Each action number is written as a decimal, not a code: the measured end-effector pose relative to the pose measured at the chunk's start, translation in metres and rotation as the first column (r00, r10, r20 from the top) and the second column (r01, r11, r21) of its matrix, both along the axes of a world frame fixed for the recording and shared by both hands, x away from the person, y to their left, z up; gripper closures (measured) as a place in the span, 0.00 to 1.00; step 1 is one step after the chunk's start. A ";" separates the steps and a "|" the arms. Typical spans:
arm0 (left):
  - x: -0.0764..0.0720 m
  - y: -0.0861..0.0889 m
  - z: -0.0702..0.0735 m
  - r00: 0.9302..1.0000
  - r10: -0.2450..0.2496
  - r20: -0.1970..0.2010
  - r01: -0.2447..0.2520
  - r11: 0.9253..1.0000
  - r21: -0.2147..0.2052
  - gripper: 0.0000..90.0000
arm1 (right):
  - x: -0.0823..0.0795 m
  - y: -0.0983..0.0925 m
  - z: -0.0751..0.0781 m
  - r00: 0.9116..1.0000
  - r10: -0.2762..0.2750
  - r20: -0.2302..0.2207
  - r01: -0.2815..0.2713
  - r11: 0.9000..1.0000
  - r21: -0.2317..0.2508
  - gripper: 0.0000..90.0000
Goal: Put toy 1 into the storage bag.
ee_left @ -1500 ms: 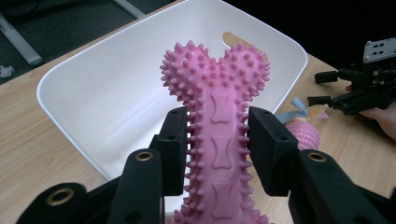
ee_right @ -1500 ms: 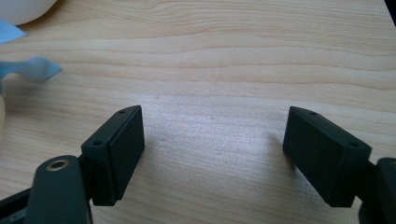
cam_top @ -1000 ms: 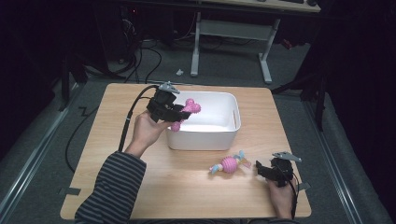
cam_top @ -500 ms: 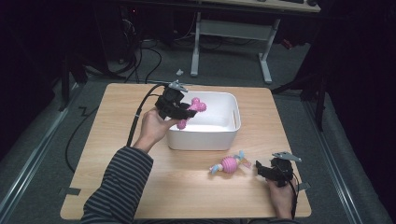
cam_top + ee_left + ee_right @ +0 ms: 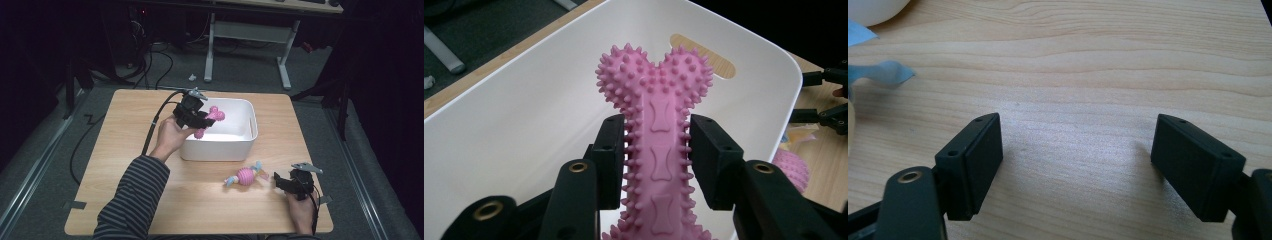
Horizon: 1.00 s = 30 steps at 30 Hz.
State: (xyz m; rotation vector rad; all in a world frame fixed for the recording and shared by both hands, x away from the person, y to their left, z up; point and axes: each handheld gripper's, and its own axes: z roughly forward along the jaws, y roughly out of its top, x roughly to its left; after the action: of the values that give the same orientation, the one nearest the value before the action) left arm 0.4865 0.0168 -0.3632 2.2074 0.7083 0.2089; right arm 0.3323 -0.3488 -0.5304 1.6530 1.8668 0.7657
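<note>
I can read no writing, label, brand, number or sign anywhere here. The pink spiked bone toy (image 5: 658, 150) I hold carries only small raised bone shapes down its shaft, no letters. The white bin (image 5: 248, 131) and the table (image 5: 125, 150) are plain too.
</note>
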 end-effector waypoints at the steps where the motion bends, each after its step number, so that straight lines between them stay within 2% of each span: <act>1: 0.001 -0.001 -0.001 1.000 -0.003 0.002 0.003 1.000 0.003 0.66 | 0.000 0.000 0.000 1.000 0.000 0.000 0.000 1.000 0.000 0.23; 24: 0.004 -0.015 -0.017 1.000 0.001 -0.017 0.000 0.999 0.049 0.66 | 0.000 0.000 0.000 1.000 -0.001 0.000 0.001 1.000 0.000 0.23; 30: 0.004 -0.018 -0.020 1.000 -0.003 -0.011 0.003 0.997 0.073 0.66 | 0.000 0.000 0.000 1.000 -0.001 0.000 0.001 1.000 -0.001 0.23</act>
State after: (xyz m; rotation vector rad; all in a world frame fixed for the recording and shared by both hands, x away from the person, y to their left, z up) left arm 0.4904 -0.0012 -0.3835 2.2809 0.7139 0.2244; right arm 0.3323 -0.3487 -0.5304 1.6529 1.8661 0.7649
